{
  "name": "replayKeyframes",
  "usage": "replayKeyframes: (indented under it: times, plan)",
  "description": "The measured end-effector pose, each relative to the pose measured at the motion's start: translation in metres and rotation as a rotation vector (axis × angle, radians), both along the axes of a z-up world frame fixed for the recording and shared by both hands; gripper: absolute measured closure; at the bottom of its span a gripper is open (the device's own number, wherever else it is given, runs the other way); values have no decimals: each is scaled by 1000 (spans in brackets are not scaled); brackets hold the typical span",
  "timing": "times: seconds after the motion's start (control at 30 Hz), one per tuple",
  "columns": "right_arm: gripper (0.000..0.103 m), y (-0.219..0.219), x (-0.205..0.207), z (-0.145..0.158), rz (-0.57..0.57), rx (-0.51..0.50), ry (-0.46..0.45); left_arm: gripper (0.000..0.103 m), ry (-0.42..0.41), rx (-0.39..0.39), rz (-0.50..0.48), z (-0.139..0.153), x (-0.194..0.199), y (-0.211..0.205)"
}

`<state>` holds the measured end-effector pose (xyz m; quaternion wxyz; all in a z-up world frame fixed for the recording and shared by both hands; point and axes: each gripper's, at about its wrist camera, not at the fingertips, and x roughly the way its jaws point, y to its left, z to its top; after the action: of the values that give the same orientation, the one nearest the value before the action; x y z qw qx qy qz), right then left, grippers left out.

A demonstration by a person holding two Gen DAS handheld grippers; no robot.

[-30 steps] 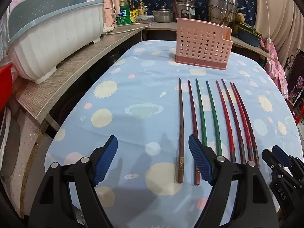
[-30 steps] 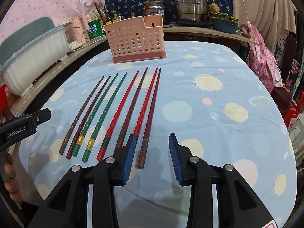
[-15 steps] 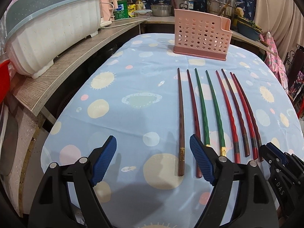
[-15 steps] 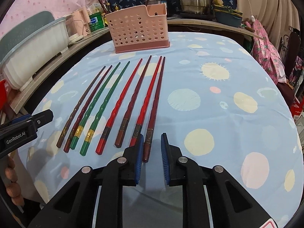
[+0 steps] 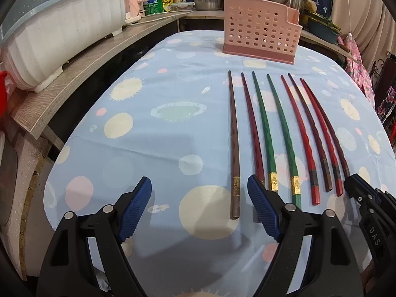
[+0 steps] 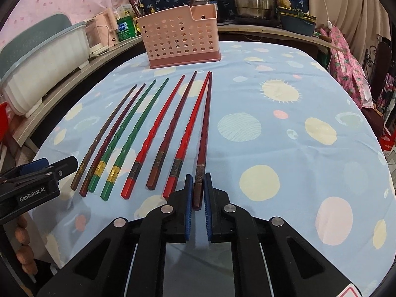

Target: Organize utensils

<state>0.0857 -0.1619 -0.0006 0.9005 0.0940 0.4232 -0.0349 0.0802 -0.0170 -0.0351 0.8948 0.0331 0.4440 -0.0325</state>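
Observation:
Several chopsticks lie side by side on the blue spotted tablecloth (image 6: 284, 148), tips toward a pink perforated utensil holder (image 6: 182, 40), also in the left wrist view (image 5: 259, 39). My right gripper (image 6: 198, 180) is shut on the thick end of the rightmost dark red chopstick (image 6: 204, 133), which still rests on the cloth. My left gripper (image 5: 198, 193) is open and empty, its jaws wide apart around the end of the leftmost brown chopstick (image 5: 234, 148). Two green chopsticks (image 5: 272, 133) lie in the middle of the row.
A white dish basin (image 5: 57, 29) sits on a wooden shelf (image 5: 74, 79) along the left. Steel pots (image 6: 255, 0) and bottles stand on the counter behind the holder. The table edge curves close in front of both grippers.
My right gripper has moved forward and closed its jaws onto the rightmost dark red chopstick. My left gripper has drifted slightly back and stays open.

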Motion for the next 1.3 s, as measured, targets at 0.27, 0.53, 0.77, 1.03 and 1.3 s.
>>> replayKeyframes:
  times: [0.27, 0.53, 0.77, 1.03, 1.3]
  plan:
    - [95, 0, 0, 0, 0, -2, -4, 27, 29, 4, 12, -10, 3, 2]
    - [95, 0, -1, 0, 0, -4, -7, 27, 33, -3, 17, -14, 4, 2]
    - [95, 0, -1, 0, 0, -5, -8, 27, 41, -20, 19, -14, 6, 4]
    - [95, 0, -1, 0, 0, -6, -9, 34, 39, -24, 0, -14, 6, 2]
    - [95, 0, -1, 0, 0, -7, -9, 42, 36, -24, -13, -14, 5, 0]
